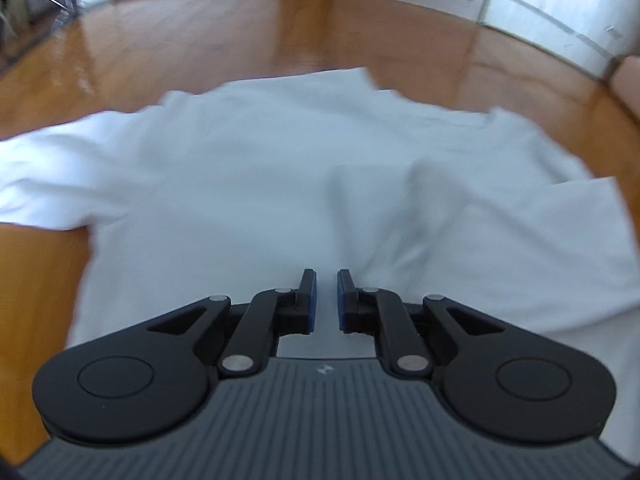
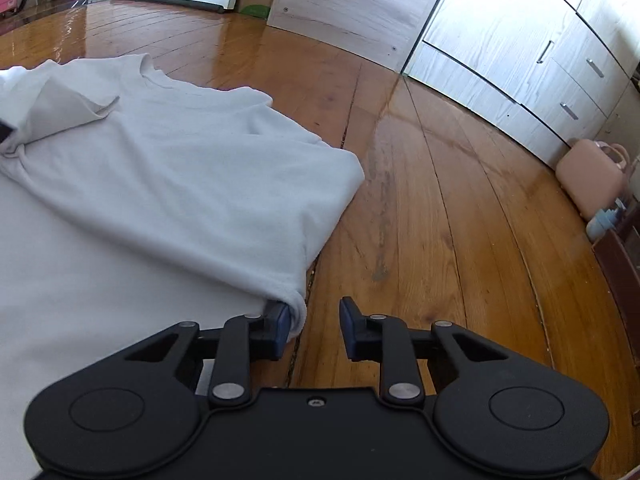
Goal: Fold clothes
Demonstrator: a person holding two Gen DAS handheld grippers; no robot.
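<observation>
A white T-shirt [image 1: 260, 168] lies spread on the wooden floor, its collar [image 2: 152, 76] at the far end. In the right wrist view its right side is folded over the body [image 2: 180, 160]. My left gripper [image 1: 326, 276] sits low over the shirt's near part, jaws almost together, with white cloth in the narrow gap and a ridge of fabric running away from it; the view is blurred. My right gripper [image 2: 314, 304] is at the folded side's near corner. That corner rests against the left pad [image 2: 282, 320], while the right pad [image 2: 347, 320] stands apart over bare floor.
Glossy wooden floor [image 2: 440, 200] stretches right of the shirt. White cabinets with metal handles [image 2: 520, 60] line the far right wall. A pink bag [image 2: 592, 172] stands at their foot. A pale wooden panel [image 2: 340, 0] leans at the back.
</observation>
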